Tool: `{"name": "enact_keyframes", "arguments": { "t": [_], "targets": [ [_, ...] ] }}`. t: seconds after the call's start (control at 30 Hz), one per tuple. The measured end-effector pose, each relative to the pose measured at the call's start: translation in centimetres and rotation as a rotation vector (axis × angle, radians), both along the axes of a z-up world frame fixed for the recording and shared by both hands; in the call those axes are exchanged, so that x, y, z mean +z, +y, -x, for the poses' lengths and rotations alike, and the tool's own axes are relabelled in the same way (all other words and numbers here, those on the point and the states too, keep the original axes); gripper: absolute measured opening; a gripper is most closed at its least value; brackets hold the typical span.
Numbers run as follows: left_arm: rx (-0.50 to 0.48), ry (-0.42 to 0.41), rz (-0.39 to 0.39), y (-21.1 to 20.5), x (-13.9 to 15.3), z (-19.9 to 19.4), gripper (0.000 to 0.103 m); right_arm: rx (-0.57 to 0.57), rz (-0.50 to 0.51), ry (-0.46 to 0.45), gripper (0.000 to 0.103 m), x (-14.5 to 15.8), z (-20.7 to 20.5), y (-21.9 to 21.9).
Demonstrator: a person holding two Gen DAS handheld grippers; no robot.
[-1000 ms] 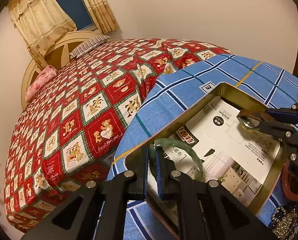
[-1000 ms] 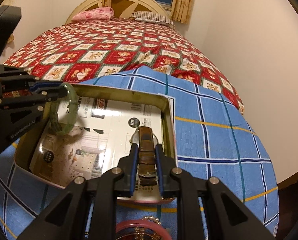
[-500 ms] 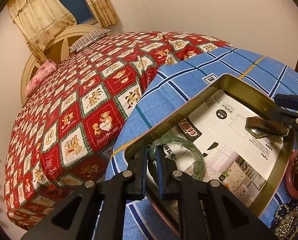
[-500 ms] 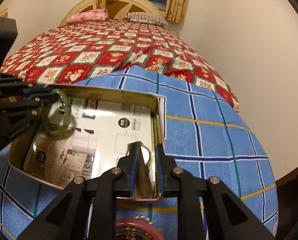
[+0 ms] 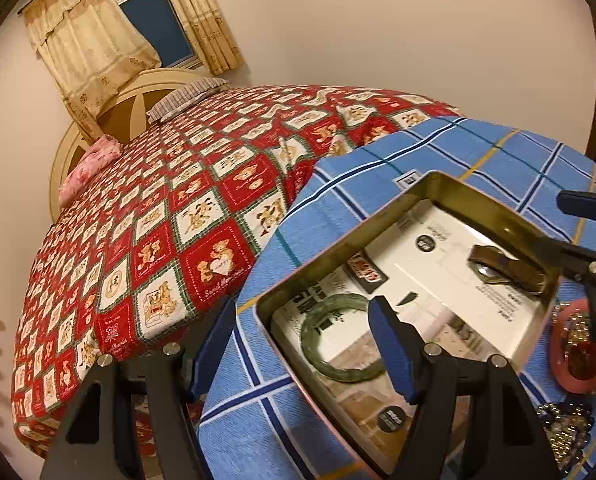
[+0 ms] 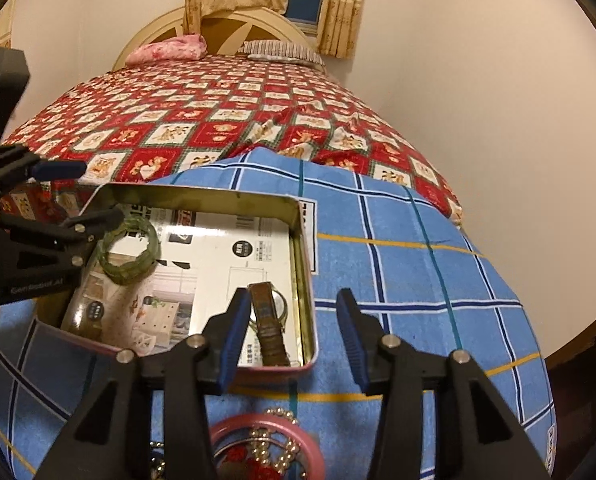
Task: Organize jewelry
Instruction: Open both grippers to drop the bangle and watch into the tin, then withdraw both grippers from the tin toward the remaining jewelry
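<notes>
Inside tin [image 6: 302,248]: bangle [image 6: 128,254], watch [image 6: 268,320], both tongs opening, nothing gripped.

place: home bedroom | evidence: quilted bed [image 5: 170,216], pillows [image 6: 166,50], curtained window [image 5: 150,20]

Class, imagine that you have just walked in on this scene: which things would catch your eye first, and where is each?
The gold tin on the blue checked cloth stands out first, with a green jade bangle at its left end and a brown-strapped watch by its right wall. Both tools, left tool and right tool, are opening, nothing gripped. Behind lies the red teddy-bear bedspread.
</notes>
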State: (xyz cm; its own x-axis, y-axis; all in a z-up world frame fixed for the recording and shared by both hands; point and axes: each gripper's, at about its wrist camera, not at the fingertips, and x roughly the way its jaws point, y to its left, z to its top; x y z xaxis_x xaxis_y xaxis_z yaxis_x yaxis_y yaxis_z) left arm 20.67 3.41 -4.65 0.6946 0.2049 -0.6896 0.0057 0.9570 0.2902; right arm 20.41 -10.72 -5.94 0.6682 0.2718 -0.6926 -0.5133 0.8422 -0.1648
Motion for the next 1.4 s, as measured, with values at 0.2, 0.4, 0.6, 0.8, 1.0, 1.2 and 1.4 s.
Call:
{"name": "enact_keyframes", "arguments": {
  "t": [0.2, 0.4, 0.6, 0.8, 1.0, 1.2, 1.4],
  "targets": [
    [-0.001, -0.010, -0.020, -0.5, 0.4, 0.4, 0.069, -0.002, -0.008, -0.006, 0.052, 0.1, 0.6, 0.2],
    [0.009, -0.009, -0.020, -0.3, 0.4, 0.6, 0.069, -0.005, -0.008, -0.010, 0.052, 0.4, 1.1, 0.0],
    [0.022, -0.002, -0.004, -0.5, 0.2, 1.8, 0.069, -0.020, -0.014, -0.006, 0.054, 0.4, 1.6, -0.4],
    [0.002, 0.003, 0.025, -1.9, -0.4, 4.1, 0.069, -0.039, -0.020, -0.002, 0.059, 0.4, 3.3, -1.9],
    [-0.029, -0.018, 0.043, -3.3, -0.5, 7.3, 0.069, -0.083, -0.025, 0.012, 0.060, -0.1, 5.2, -3.9],
    [-0.022, -0.053, 0.065, -3.9, -0.1, 10.6, 0.069, -0.157, -0.011, 0.017, 0.064, -1.3, 7.6, -6.4],
    [-0.068, -0.057, 0.090, -5.4, -0.3, 13.2, 0.069, -0.206, -0.016, 0.030, 0.066, -2.2, 9.7, -8.1]
  ]
}}
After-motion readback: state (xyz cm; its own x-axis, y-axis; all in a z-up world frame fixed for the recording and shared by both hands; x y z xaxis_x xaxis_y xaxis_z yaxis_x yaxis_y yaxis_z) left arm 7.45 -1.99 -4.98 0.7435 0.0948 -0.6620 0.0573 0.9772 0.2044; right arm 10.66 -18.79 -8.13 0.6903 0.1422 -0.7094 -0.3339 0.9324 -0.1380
